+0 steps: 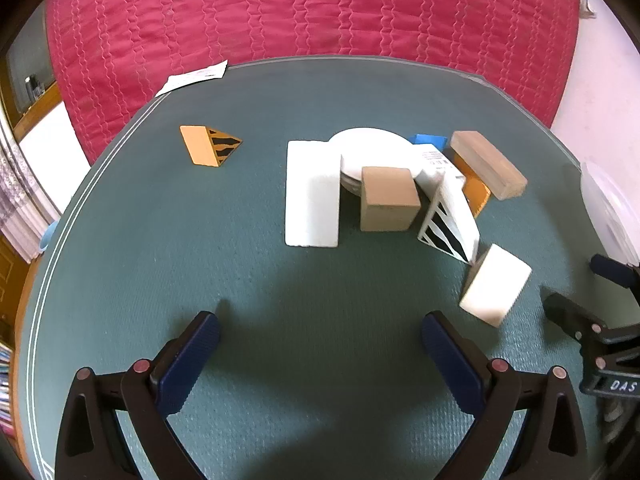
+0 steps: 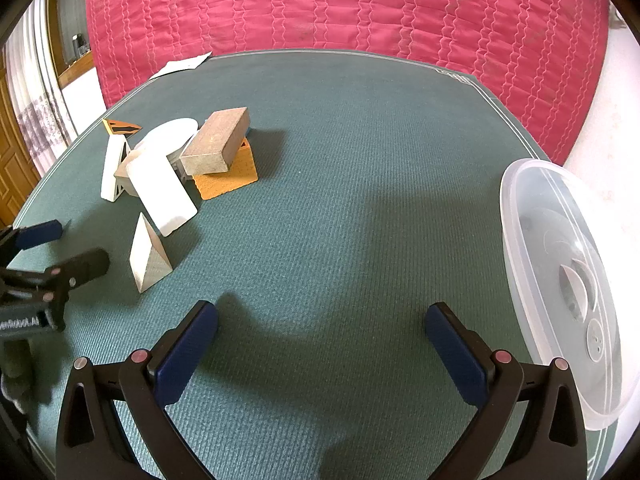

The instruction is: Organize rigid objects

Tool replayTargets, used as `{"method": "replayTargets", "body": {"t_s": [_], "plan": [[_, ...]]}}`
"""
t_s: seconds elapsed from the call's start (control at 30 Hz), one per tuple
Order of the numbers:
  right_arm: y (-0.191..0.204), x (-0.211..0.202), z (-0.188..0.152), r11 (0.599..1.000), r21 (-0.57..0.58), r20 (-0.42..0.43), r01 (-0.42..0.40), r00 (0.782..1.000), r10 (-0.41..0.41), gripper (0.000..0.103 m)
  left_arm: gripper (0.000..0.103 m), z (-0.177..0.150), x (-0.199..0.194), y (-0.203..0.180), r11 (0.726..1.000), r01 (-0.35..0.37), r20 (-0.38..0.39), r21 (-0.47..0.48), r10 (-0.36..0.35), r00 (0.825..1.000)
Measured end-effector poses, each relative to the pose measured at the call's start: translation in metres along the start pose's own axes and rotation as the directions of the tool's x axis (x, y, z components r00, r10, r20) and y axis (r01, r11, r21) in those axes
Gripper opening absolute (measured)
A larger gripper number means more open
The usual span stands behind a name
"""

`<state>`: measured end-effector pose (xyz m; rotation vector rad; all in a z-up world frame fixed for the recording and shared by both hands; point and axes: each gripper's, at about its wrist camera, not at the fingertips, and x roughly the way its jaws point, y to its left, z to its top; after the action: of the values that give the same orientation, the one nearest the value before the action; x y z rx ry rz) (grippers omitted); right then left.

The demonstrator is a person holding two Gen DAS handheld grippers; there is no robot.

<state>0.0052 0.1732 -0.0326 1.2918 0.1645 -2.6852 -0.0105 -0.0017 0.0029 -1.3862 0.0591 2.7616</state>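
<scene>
Left wrist view: cluster of blocks at centre and centre right on green table mat (image 1: 200,240). Long white block (image 1: 312,194) lying flat, left of tan cube (image 1: 388,200). White round disc (image 1: 372,152) behind both, lower edge hidden by cube. Blue block (image 1: 430,140) mostly hidden behind disc, only a top strip visible. White wedge with black stripes (image 1: 444,224) leaning right of cube; small printed label on white piece above it, too small to read. Long wooden block (image 1: 488,164) resting tilted on orange block (image 1: 476,196), which is largely covered. Separate white block (image 1: 496,284) at lower right, just beside the striped wedge. Orange striped wedge (image 1: 210,146) alone at upper left, well apart from cluster. White paper (image 1: 196,76) at mat's far edge, print illegible.

Left gripper (image 1: 320,334) at bottom, jaws spread wide, nothing between them, only mat. Part of other gripper cut off at right edge, letters "DAS" readable on its body.

Right wrist view: same cluster at upper left, pieces overlapping and hard to separate. Right gripper (image 2: 322,330) at bottom, jaws spread wide, grasping nothing. Clear plastic container (image 2: 568,292) at right edge, partly cut off, just beside right finger. Red quilted cover (image 2: 340,4) filling top of both views.
</scene>
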Motion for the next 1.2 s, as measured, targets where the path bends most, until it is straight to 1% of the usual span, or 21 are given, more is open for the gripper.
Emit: {"method": "replayTargets", "body": {"t_s": [0.13,0.23,0.37,0.47,0.53,0.6,0.67,0.73,0.8,0.87,0.9,0.93,1.1,1.2], "plan": [[0.001,0.001,0.0,1.0,0.0,0.0,0.0,1.0,0.0,0.103,0.098,0.011,0.002,0.008,0.999,-0.04,0.007,-0.016,0.04,0.999],[0.001,0.001,-0.001,1.0,0.0,0.0,0.0,1.0,0.0,0.103,0.096,0.022,0.002,0.018,0.997,-0.061,0.027,-0.049,0.063,0.998],[0.0,0.001,-0.001,1.0,0.0,0.0,0.0,1.0,0.0,0.103,0.092,0.034,0.002,0.024,0.995,-0.062,0.051,-0.075,0.066,0.997],[0.0,0.001,-0.001,1.0,0.0,0.0,0.0,1.0,0.0,0.103,0.089,0.04,0.004,0.019,0.996,-0.06,0.07,-0.064,0.065,0.995],[0.0,0.001,-0.001,1.0,-0.001,0.0,0.0,1.0,0.0,0.103,0.081,0.043,0.008,0.013,0.997,-0.064,0.08,-0.048,0.067,0.995],[0.0,0.001,-0.001,1.0,-0.001,0.0,-0.001,1.0,0.001,0.103,0.069,0.045,0.014,0.011,0.997,-0.056,0.076,-0.044,0.059,0.995],[0.0,0.001,-0.001,1.0,-0.001,0.0,-0.001,1.0,0.001,0.103,0.062,0.045,0.017,0.012,0.998,-0.045,0.076,-0.053,0.049,0.996],[0.0,0.002,-0.001,1.0,-0.001,0.0,-0.001,1.0,0.001,0.103,0.059,0.05,0.022,0.016,0.998,-0.028,0.071,-0.063,0.032,0.997],[0.0,0.002,-0.001,1.0,-0.001,0.0,-0.001,1.0,0.001,0.103,0.049,0.051,0.025,0.019,0.997,0.001,0.074,-0.074,0.004,0.997],[0.0,0.001,-0.001,1.0,-0.001,0.0,-0.002,1.0,0.002,0.103,0.044,0.053,0.027,0.019,0.997,0.026,0.072,-0.078,-0.02,0.997],[0.0,0.0,0.0,1.0,-0.001,0.0,-0.003,1.0,0.003,0.103,0.035,0.052,0.026,0.019,0.997,0.03,0.078,-0.073,-0.025,0.997],[-0.001,-0.001,0.0,1.0,-0.001,0.001,-0.006,1.0,0.006,0.103,0.031,0.05,0.024,0.017,0.997,0.041,0.081,-0.068,-0.036,0.996],[-0.002,-0.008,-0.002,0.999,0.01,0.018,-0.045,0.999,0.045,0.103,0.031,0.044,0.017,0.018,0.997,0.041,0.096,-0.066,-0.034,0.995],[0.004,-0.014,-0.001,0.994,0.034,0.018,-0.107,0.994,0.106,0.103,0.031,0.04,0.009,0.019,0.998,0.021,0.111,-0.061,-0.014,0.994]]}}
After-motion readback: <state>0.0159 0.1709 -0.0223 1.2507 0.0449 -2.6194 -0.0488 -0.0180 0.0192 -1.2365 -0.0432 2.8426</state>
